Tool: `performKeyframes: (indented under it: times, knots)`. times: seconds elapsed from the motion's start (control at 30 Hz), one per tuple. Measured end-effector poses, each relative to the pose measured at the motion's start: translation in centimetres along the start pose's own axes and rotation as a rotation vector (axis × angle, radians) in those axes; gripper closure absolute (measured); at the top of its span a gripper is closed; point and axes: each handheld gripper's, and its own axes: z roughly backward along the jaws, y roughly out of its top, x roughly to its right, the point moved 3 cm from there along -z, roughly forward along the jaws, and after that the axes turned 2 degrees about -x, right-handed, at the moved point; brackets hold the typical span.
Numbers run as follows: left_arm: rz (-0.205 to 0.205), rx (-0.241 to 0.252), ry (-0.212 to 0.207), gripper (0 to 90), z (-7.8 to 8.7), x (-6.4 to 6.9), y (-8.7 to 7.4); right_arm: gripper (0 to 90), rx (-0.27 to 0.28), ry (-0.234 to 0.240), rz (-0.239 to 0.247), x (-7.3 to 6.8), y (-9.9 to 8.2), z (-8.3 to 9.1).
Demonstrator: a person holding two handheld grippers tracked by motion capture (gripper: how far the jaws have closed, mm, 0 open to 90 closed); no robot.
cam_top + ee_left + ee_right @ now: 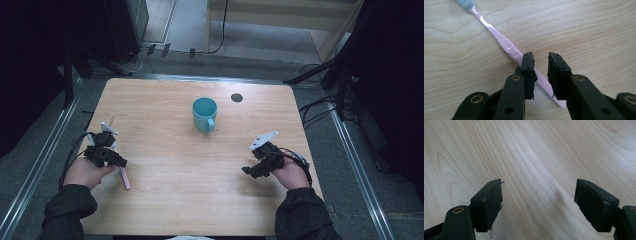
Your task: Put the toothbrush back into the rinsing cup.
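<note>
Left gripper (111,156) is held low over the near left part of the table (165,200), and its jaws stand a little apart, with only a narrow gap between them. In the left gripper view this gripper (541,65) is over the handle of a pink toothbrush (499,38); the handle passes under the left jaw and comes out below, between the two jaws, but I cannot tell if a jaw touches it. The toothbrush lies flat on the wood, and its head with pale bristles points to the far left corner of that view. In the high view the toothbrush (123,176) lies near the left edge of the table, its near end just beside the left hand (86,172). Right gripper (251,170) is at the near right part of the table, held in the right hand (292,175). In the right gripper view its jaws (539,195) are wide apart, with bare wood between them. A teal mug (205,114) stands upright in the far middle of the table, well apart from both grippers, its handle turned to the near side. A small dark round hole (236,97) is in the table to the right of the mug.
</note>
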Motion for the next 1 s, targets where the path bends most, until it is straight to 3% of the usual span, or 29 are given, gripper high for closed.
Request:
performKeyframes:
  times: [0.07,0.3,0.7,1.0]
  knots:
    - [0.048,0.010,0.025,71.2,0.1,-0.3,0.1,22.9,-0.002,-0.001,0.001,-0.1,0.0,0.0]
    - [0.109,-0.004,0.060,66.1,-0.3,-1.0,0.5,22.9,-0.010,-0.003,0.005,-0.1,-0.2,0.0]
    - [0.157,-0.041,0.055,64.2,-1.2,-2.0,1.1,22.9,-0.016,-0.013,-0.002,-0.2,-0.7,0.2]
    - [0.150,-0.046,0.059,63.0,-1.6,-1.7,1.4,22.9,-0.021,-0.019,-0.003,-0.2,-1.0,0.3]
